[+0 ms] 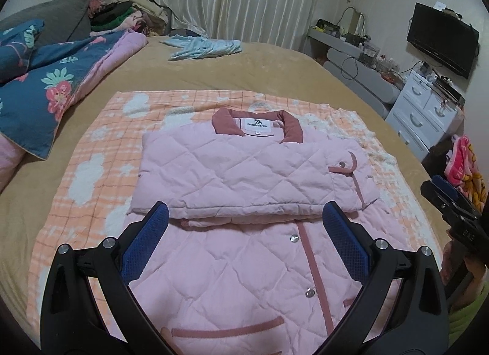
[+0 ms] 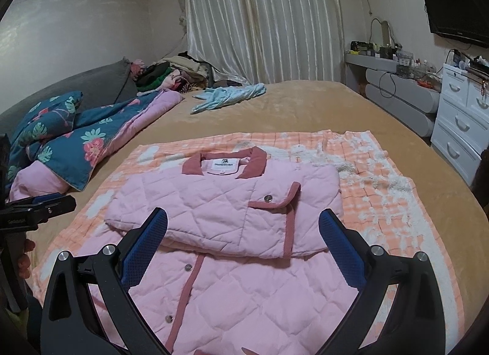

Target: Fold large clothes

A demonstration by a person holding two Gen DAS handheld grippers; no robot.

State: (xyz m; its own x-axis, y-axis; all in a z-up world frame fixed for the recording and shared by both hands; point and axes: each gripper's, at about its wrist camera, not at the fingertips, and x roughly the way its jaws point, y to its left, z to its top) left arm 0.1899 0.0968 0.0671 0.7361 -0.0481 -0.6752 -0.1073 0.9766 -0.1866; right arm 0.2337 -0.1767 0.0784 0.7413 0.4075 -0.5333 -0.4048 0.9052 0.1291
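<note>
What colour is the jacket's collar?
Dusty rose on the pale pink jacket; its collar shows best in the right wrist view.

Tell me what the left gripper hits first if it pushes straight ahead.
Probably the folded-over upper half of the pink jacket: its near fold edge lies between the open fingers of the left gripper. Height above the cloth is unclear.

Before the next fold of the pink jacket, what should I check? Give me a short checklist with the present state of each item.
1. Left gripper open and empty: ok.
2. Right gripper open and empty: ok.
3. Pink quilted jacket has its sleeves folded in across the chest: ok.
4. Lower half of jacket lies flat toward the grippers: ok, though the hem itself is out of view.
5. Jacket rests fully on the orange checked blanket: cannot tell at the near edge.
6. Light blue garment lies apart, clear of the fold: ok.
</note>
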